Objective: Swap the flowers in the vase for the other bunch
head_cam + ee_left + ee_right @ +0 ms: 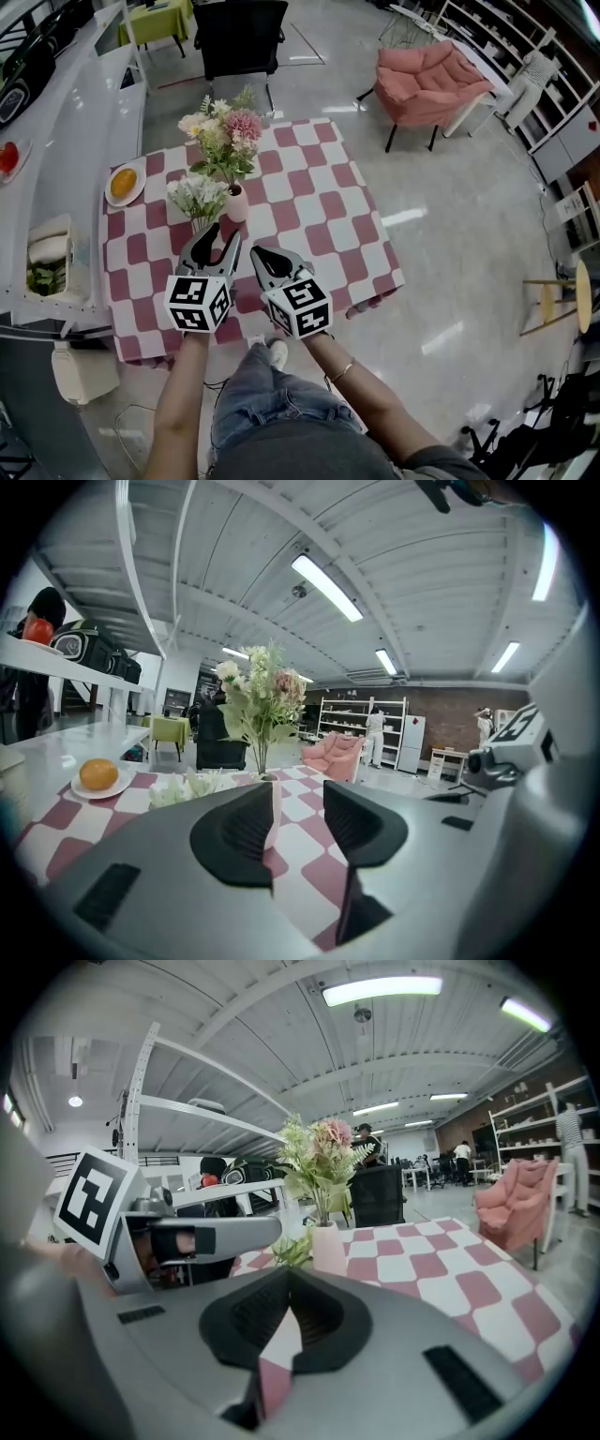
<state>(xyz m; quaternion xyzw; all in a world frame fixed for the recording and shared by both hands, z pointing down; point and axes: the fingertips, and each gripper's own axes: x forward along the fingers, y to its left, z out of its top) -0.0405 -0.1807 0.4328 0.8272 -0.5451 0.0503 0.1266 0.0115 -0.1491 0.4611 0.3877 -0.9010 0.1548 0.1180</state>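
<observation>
A pink vase [236, 202] stands on the checked table [319, 216] and holds a bouquet of pink and white flowers [225, 131]. A second bunch, white flowers [199, 194], lies just left of the vase with its stems toward me. My left gripper [223, 234] is open at the stem end of that bunch, and nothing shows between its jaws. In the left gripper view the vase [275, 808] appears through the gap and the white bunch [187, 787] lies left of the jaws. My right gripper [262, 253] is shut and empty, just right of the left one, pointing at the vase [328, 1246].
A plate with an orange [124, 183] sits at the table's left edge. A white counter [56, 141] runs along the left side. A black chair [239, 37] stands behind the table and a pink armchair [431, 80] at the far right.
</observation>
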